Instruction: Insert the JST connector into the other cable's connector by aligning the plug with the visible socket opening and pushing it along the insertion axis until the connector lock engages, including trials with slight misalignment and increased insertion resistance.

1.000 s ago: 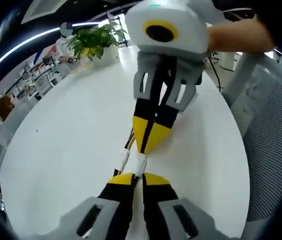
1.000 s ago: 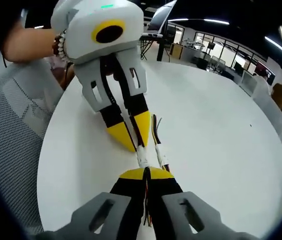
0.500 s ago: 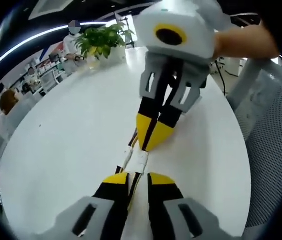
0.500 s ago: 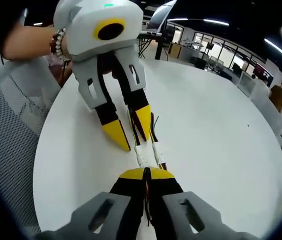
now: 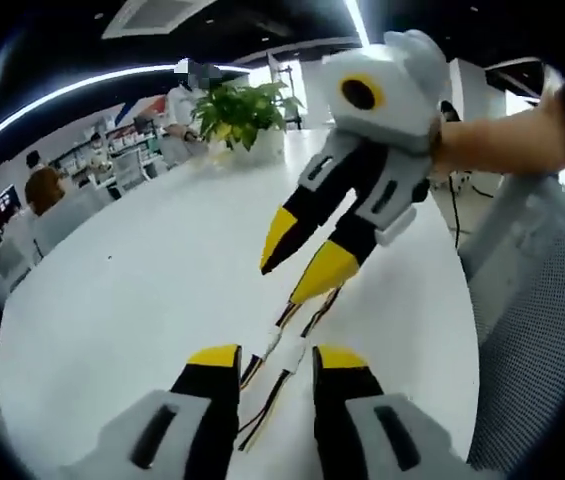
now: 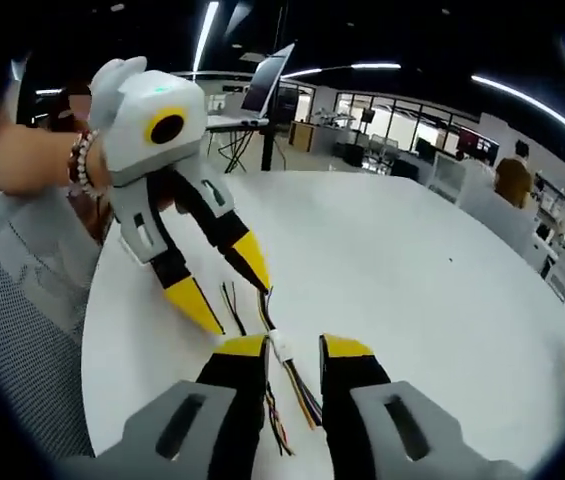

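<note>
The white JST connector [image 5: 284, 350] lies on the white table [image 5: 142, 270], with thin coloured wires leading off both ends. It sits between the jaws of my left gripper [image 5: 277, 357], which stand open and clear of it. My right gripper [image 5: 302, 255] hangs open above the wires, lifted off the table. In the right gripper view the connector [image 6: 282, 347] rests between the spread jaws of my right gripper [image 6: 294, 346], and the wires [image 6: 300, 398] trail back under it. My left gripper [image 6: 224, 282] is open at upper left. Whether the two halves are locked cannot be told.
A potted plant [image 5: 242, 105] stands at the table's far edge. A mesh chair [image 5: 542, 330] borders the table, also seen as the mesh chair [image 6: 22, 330]. A person's hand [image 6: 32, 160] holds the left gripper. The table [image 6: 412, 260] stretches wide to the right.
Both grippers have opened and let go of the cables, the left one first. Both drew back and lifted; the connector now lies loose on the table.
</note>
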